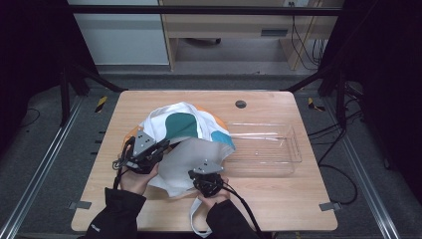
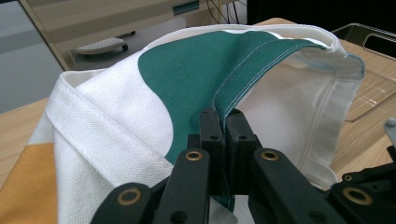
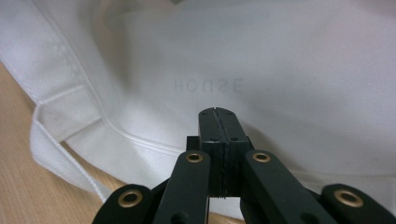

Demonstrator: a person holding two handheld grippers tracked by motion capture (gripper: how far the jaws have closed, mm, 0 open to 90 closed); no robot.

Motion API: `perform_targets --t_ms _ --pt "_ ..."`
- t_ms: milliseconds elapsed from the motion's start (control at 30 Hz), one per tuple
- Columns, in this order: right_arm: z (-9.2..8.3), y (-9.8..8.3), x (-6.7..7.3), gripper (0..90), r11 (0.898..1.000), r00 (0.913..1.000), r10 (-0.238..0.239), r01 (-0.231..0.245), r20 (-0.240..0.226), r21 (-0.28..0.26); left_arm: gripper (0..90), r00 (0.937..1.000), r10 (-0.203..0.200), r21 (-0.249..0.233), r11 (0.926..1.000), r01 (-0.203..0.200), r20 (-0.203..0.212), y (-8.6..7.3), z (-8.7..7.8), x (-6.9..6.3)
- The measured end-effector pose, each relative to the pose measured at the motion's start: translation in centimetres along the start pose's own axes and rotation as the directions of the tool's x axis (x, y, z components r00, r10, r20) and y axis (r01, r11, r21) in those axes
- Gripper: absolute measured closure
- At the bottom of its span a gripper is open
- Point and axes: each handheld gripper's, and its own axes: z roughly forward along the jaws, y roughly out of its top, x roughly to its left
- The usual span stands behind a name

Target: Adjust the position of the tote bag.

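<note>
A white tote bag [image 1: 184, 129] with green, teal and orange patches lies crumpled on the wooden table [image 1: 278, 199]. My left gripper [image 1: 161, 148] is at its left side. In the left gripper view that gripper [image 2: 223, 116] is shut on the bag's green strap [image 2: 261, 60], which runs between the jaws and holds the bag's mouth up. My right gripper [image 1: 208, 167] is at the bag's near edge. In the right gripper view its jaws [image 3: 218, 114] are shut over smooth white cloth [image 3: 280, 70] with faint lettering. Whether cloth is pinched between them I cannot tell.
A clear plastic tray [image 1: 293, 144] stands to the right of the bag, its rim [image 2: 373, 37] close to the bag's mouth. A white strap loop [image 1: 194, 226] trails toward the front edge. A round cable hole [image 1: 241, 104] sits at the back.
</note>
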Motion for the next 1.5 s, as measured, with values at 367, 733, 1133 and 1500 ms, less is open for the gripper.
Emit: perform_targets --t_ms 367,733,1133,1500 --pt "0.8 -0.4 -0.2 90.0 0.998 0.9995 -0.014 0.012 0.028 0.065 87.3 1.0 -0.009 -0.012 0.9999 0.009 0.0 0.4 0.0 0.2" --pt "1.1 -0.5 -0.3 90.0 0.995 0.9995 -0.008 0.005 0.032 0.102 87.5 0.9998 -0.016 -0.045 0.9989 0.016 -0.007 1.6 -0.3 0.7" --pt "1.1 -0.5 -0.1 90.0 0.994 0.9992 -0.011 0.006 0.038 0.106 87.7 0.9988 -0.011 -0.08 0.9968 0.007 -0.047 3.5 -0.5 1.3" --pt "1.1 -0.5 0.0 90.0 0.994 0.999 -0.016 0.011 0.042 0.111 87.8 0.9954 -0.035 -0.123 0.9922 0.023 -0.09 5.9 -0.2 3.0"
